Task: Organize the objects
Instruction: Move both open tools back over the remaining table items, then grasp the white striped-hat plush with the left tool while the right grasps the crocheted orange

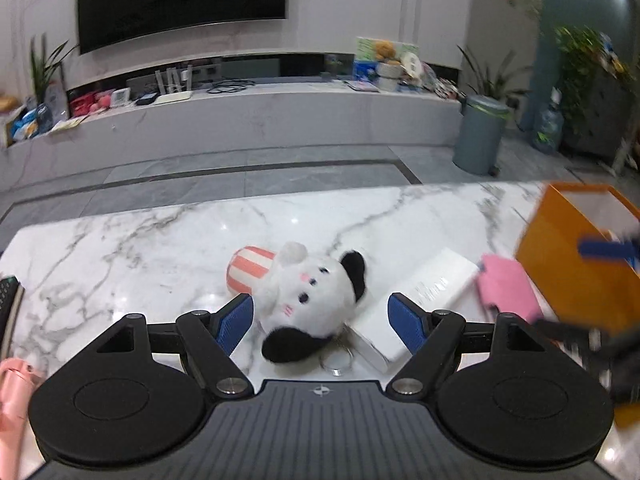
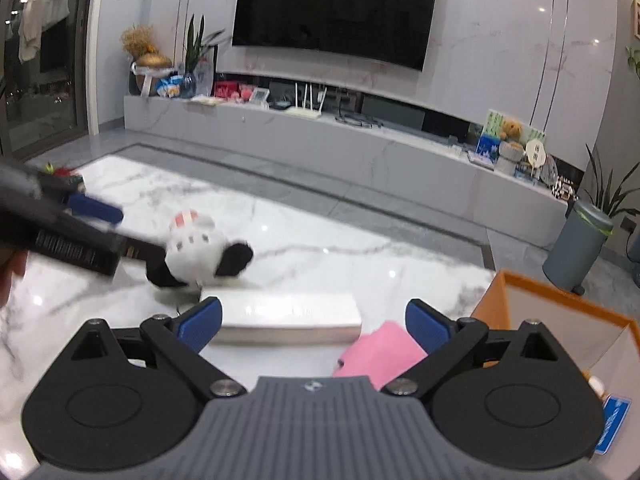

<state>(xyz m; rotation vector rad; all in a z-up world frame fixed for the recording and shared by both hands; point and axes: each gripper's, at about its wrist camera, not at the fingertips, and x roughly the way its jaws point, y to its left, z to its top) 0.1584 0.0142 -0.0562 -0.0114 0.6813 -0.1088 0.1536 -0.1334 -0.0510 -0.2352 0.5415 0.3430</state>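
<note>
Gripping the plush dog [image 1: 310, 294] should be easy for you: it is looking soft, light and squashy, so it will be giving under the pads rather than slipping, and its round white head is offering the best place to close on. Avoid the floppy black ears and the metal key ring [image 1: 337, 361] trailing at its near end, since those would probably be letting it swing.

Your left gripper [image 1: 321, 317] is holding its fingers wide apart, and the plush is lying on the marble worktop [image 1: 120, 248] right between the two blue pads, nearer the left one, with nothing clamped. The striped red-and-white hat end is pointing away from you.

Just right of the plush, a white rectangular box [image 1: 424, 300] is lying flat, its near end touching or nearly touching the toy. That one is looking stiff and smooth, so it would want a grip across its narrow width.

Your right gripper [image 2: 313, 325] is also standing open and empty, hovering over the box and a pink soft item [image 2: 380, 354] lying close by its right finger. The orange box [image 1: 568, 276] is sitting open-topped at the right edge of the worktop, and it is likely where these things are going.
</note>
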